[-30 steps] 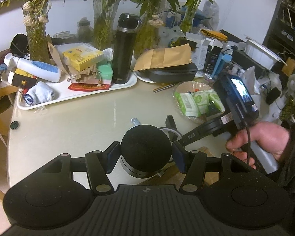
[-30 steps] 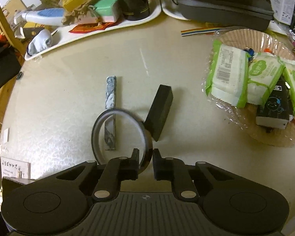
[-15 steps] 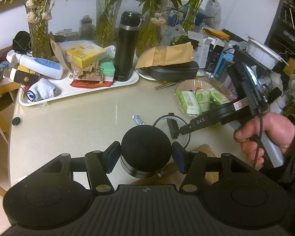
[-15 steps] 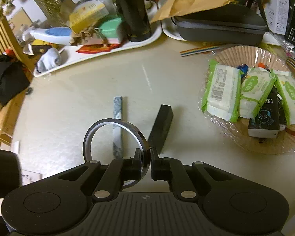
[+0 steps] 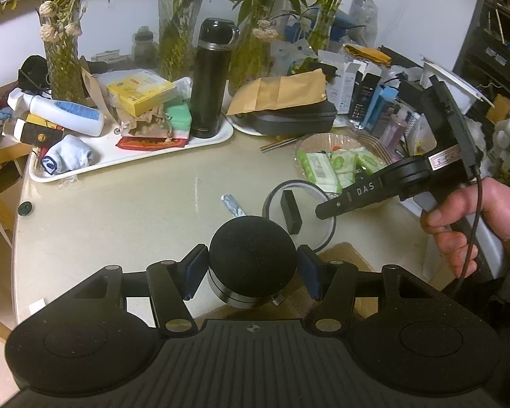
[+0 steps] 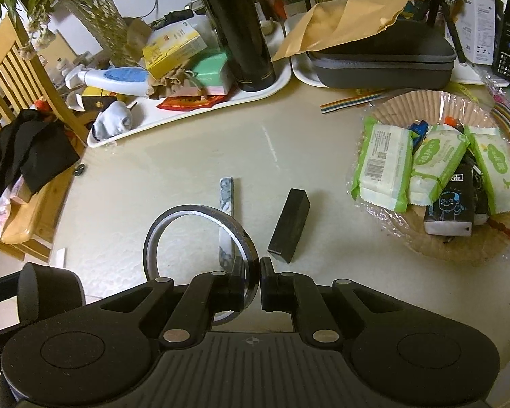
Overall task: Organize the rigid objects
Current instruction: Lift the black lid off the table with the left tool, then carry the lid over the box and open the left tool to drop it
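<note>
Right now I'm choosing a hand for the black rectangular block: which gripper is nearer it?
Right. The right gripper, pinching the ring, hangs just beside the black block; the left gripper, holding a round black object, sits farther back.

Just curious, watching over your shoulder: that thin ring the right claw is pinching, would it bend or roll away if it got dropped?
The ring looks like a stiff, thin band: it keeps its round shape though the right claw pinches only its rim. It is probably light. Dropped on edge on the smooth table, it could well roll.
</note>
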